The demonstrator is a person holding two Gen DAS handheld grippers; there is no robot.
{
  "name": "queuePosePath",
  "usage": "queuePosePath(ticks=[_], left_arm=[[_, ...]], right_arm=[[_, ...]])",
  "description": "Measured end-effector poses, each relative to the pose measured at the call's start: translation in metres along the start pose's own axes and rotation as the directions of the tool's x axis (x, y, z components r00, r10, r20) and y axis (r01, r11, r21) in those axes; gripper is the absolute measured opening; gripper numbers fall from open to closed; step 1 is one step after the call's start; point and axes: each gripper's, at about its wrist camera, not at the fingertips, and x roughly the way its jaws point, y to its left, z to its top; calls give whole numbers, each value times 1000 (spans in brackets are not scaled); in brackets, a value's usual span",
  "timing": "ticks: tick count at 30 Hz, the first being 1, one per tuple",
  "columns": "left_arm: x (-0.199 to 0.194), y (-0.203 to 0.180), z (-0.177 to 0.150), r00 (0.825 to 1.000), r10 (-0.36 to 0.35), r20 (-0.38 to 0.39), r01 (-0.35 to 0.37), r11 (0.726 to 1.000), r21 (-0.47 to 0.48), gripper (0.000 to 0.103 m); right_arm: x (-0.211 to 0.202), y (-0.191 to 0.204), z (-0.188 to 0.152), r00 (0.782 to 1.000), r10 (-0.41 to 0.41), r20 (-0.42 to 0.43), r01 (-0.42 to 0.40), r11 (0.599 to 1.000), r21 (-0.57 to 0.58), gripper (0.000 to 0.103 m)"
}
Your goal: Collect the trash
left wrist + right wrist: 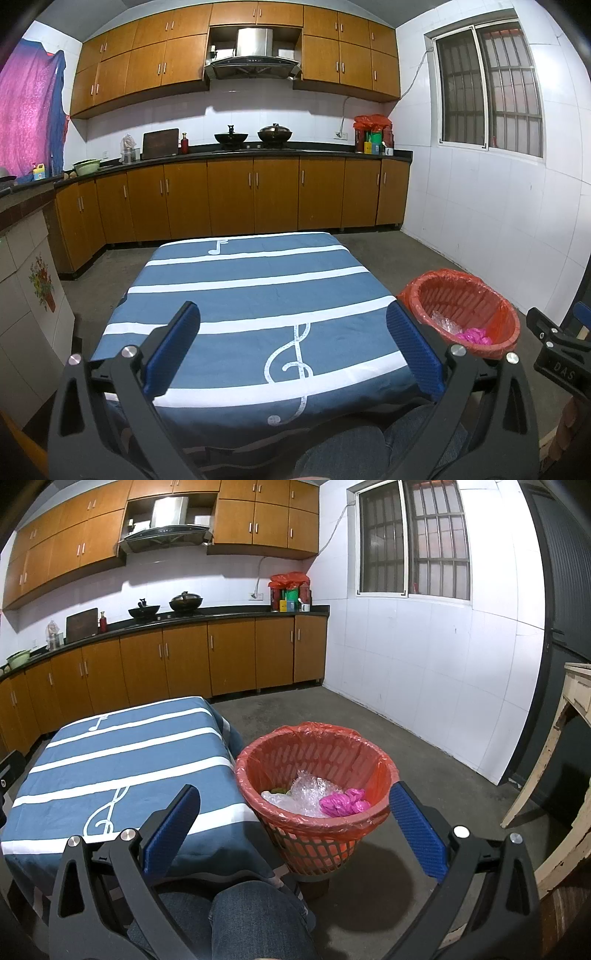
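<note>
Above the table (258, 295) draped in a blue cloth with white stripes, the left gripper (293, 345) hangs with fingers (173, 350) spread wide, grasping nothing. The right gripper (295, 825) is likewise released, empty, over the red plastic basket (314, 834) beside the table, holding crumpled clear wrap (306, 794) and a pink bag (343, 803).

We see a matt woven cloth (258, 295) over the table, a red plastic lattice basket (314, 845) lined with glossy thin film, crinkled clear bubble wrap (310, 790), satin wood-grain cabinets (229, 195), rough concrete floor (424, 746) and glossy wall tiles (424, 657).
</note>
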Motion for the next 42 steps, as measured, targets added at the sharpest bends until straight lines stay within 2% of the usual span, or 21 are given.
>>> queuePosePath(ticks=[42], left_arm=[[11,5,-8,1000,-7,-28,7,1000,-2,99]], right_arm=[[-1,-2,-1,1000,1,-6,-1,1000,5,101]])
